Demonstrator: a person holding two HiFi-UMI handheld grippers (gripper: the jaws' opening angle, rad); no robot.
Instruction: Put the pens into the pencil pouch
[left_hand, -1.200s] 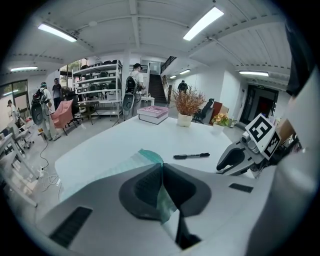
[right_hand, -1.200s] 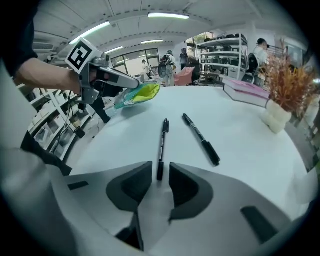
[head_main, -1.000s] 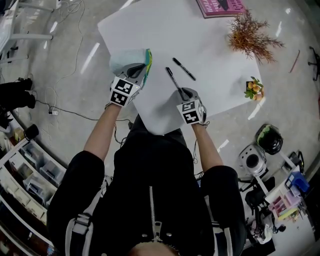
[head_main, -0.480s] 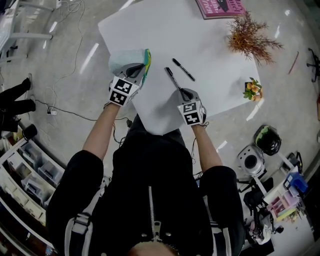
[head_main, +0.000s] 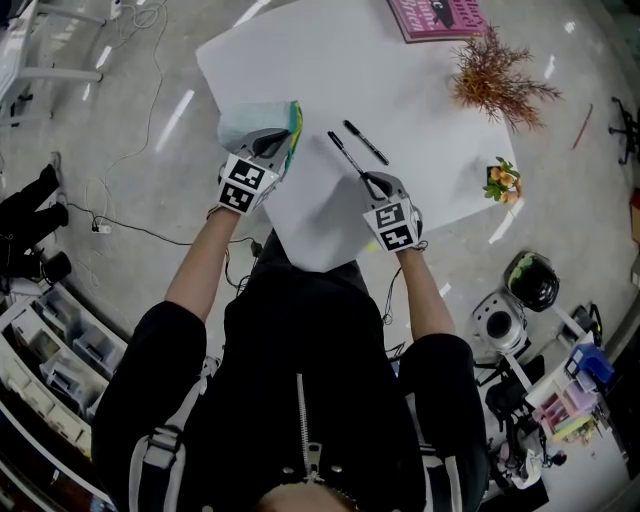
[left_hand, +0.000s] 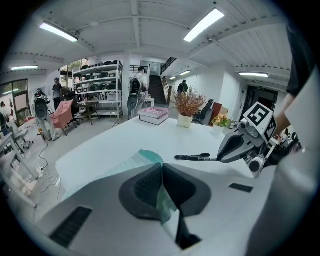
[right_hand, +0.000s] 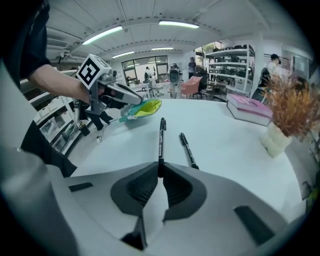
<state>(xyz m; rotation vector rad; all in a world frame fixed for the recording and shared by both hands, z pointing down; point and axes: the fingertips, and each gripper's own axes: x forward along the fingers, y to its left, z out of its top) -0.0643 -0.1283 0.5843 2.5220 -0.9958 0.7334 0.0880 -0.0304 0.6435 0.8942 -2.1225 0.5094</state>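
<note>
A translucent teal pencil pouch (head_main: 255, 120) lies on the white table (head_main: 330, 60) at its left side. My left gripper (head_main: 283, 142) is shut on the pouch's near edge (left_hand: 161, 192). One black pen (head_main: 346, 156) sticks out from my right gripper (head_main: 372, 183), whose jaws are shut on the pen's near end. This pen (right_hand: 160, 135) is raised off the table and points away from me. A second black pen (head_main: 366, 141) lies flat just to its right (right_hand: 188, 150). From the left gripper view the held pen (left_hand: 196, 158) points toward the pouch (left_hand: 132, 162).
A pink book (head_main: 440, 14) lies at the table's far edge. A dried orange plant (head_main: 497, 74) and a small flower pot (head_main: 505, 178) stand at the right side. Cables run over the floor on the left.
My right gripper has closed on the pen's near end and lifted it, shifting slightly right. The left gripper and pouch have not moved.
</note>
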